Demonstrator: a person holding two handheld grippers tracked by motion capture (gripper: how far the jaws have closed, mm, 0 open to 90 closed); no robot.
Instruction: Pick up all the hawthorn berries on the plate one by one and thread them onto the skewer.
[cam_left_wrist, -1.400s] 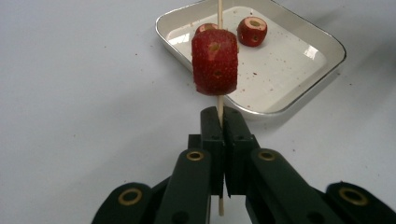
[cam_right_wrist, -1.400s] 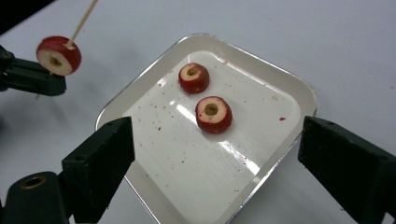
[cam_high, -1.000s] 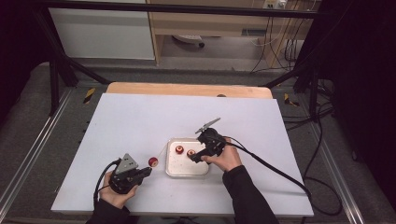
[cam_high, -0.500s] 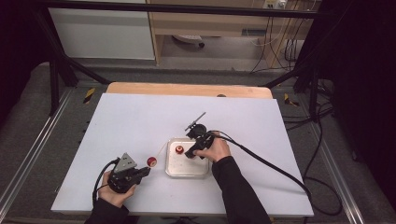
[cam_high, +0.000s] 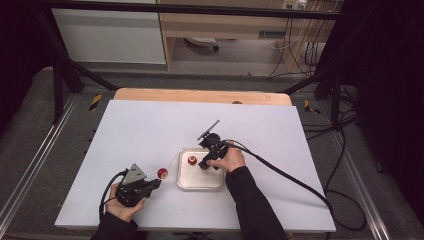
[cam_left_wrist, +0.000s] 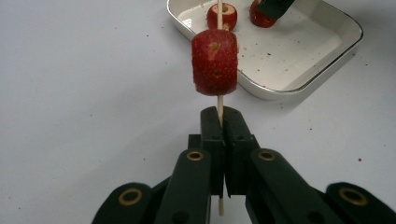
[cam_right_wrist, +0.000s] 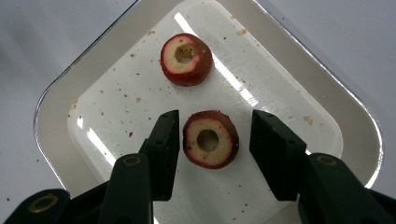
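My left gripper is shut on a thin wooden skewer that carries one red fruit piece; in the high view this gripper rests at the front left with the speared piece just left of the tray. My right gripper points down into the white tray. Its jaws have just been closing and now straddle a cored red fruit piece, with a slim gap on each side. A second cored piece lies beyond it in the tray.
The metal-rimmed tray sits at the middle front of the white table. Red crumbs speckle the tray floor. A black cable trails from the right gripper to the right. A wooden strip borders the far edge.
The right gripper has moved left and down into the tray, and its jaws have narrowed around the cored fruit piece. The left gripper and skewer have stayed still.
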